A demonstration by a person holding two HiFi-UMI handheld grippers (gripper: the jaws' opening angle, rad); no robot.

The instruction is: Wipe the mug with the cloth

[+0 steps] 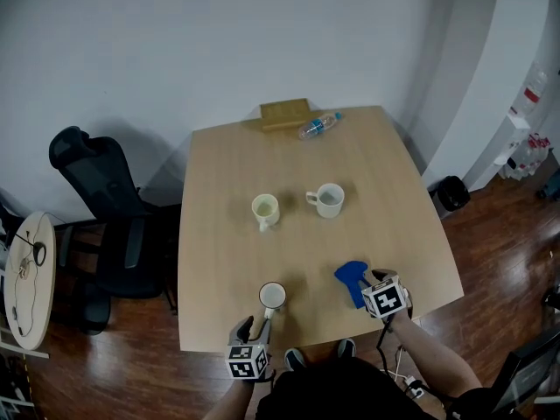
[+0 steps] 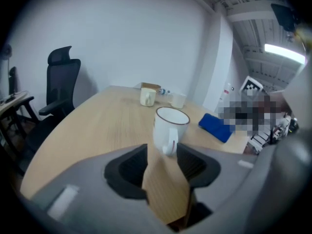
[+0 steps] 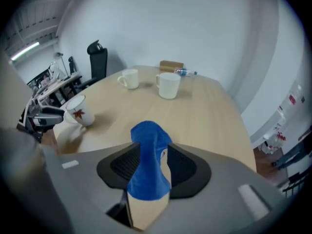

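A white mug (image 1: 272, 297) with a dark rim stands near the table's front edge, its handle turned toward me. My left gripper (image 1: 260, 325) is right behind it. In the left gripper view the mug (image 2: 168, 126) sits just past the left gripper (image 2: 163, 152), whose jaws stand wide apart on either side of the handle without pressing it. The blue cloth (image 1: 350, 278) lies bunched at the front right. My right gripper (image 1: 369, 283) is over its near end. In the right gripper view the cloth (image 3: 146, 179) runs between the parted jaws, with a gap at the right pad.
On the wooden table (image 1: 219, 164) a cream mug (image 1: 265, 209) and a white mug (image 1: 328, 199) stand mid-table. A plastic bottle (image 1: 318, 125) and a wooden box (image 1: 285, 114) lie at the far edge. A black office chair (image 1: 105, 226) stands left of the table.
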